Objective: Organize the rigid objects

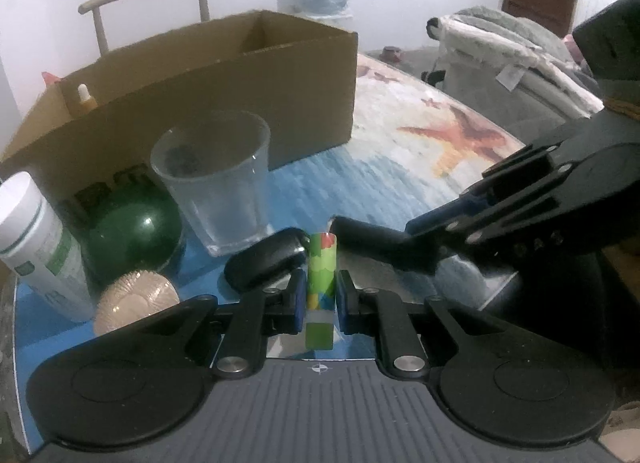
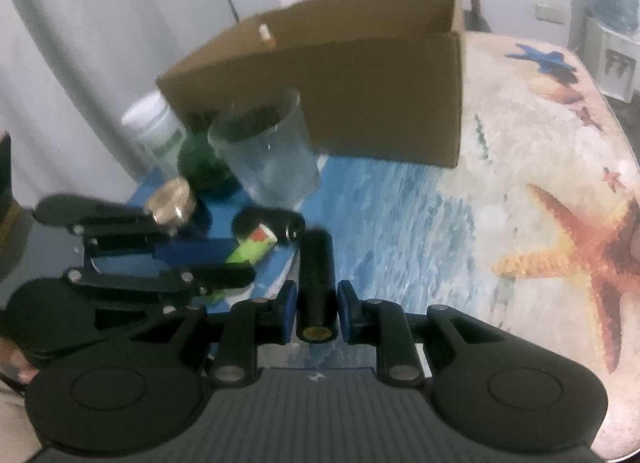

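Note:
My left gripper (image 1: 319, 295) is shut on a small green patterned tube (image 1: 321, 283), which stands upright between the blue pads; the same tube (image 2: 252, 249) shows in the right wrist view, held by the left gripper (image 2: 224, 263). My right gripper (image 2: 317, 303) is shut on a black cylinder (image 2: 316, 279); that cylinder (image 1: 372, 245) and the right gripper (image 1: 404, 237) reach in from the right in the left wrist view. An open cardboard box (image 1: 224, 91) stands behind, with a small dropper bottle (image 1: 85, 97) inside.
On the sea-themed tablecloth (image 1: 400, 167) stand a clear plastic cup (image 1: 216, 179), a green ball (image 1: 132, 233), a white bottle (image 1: 36, 243), a beige ribbed ball (image 1: 136, 299) and a black oval object (image 1: 264, 259). A chair and a water jug are behind.

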Tool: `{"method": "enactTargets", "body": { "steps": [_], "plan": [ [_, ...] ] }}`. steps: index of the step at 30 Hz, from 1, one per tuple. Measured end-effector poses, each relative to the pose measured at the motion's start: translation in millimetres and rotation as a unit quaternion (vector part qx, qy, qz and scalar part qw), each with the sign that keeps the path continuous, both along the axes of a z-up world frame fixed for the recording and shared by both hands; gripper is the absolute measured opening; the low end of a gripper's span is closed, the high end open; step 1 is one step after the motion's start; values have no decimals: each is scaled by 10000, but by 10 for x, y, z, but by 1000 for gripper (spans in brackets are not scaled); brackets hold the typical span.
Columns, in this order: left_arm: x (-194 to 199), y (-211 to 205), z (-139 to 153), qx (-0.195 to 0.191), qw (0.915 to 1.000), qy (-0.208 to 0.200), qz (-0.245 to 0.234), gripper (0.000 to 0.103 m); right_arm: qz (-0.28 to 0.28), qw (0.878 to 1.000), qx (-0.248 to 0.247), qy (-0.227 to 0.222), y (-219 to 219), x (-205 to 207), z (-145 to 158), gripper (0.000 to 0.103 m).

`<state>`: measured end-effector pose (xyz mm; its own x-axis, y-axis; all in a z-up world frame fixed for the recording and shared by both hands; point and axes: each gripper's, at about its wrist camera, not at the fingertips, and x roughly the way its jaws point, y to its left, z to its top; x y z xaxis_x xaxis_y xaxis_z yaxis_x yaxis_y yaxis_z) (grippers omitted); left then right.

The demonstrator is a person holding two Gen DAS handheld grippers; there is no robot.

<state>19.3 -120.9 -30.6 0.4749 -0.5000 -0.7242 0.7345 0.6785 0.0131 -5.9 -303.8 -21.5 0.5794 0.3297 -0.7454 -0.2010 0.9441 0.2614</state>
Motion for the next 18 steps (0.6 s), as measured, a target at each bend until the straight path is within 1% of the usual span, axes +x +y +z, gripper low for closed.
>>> {"method": "enactTargets", "body": {
  "steps": [5,13,18],
  "plan": [
    [33,4,-56,18,9999,104,34,15,126,9993,-342,65,92,83,-30,25],
    [125,19,-100,-6,9998,214,39,15,178,9988,-413,177,108,248,-66,25],
    [168,17,-125,-42,9996,276,10,15,213,9988,-431,117,131,273,-80,24]
  ]
}}
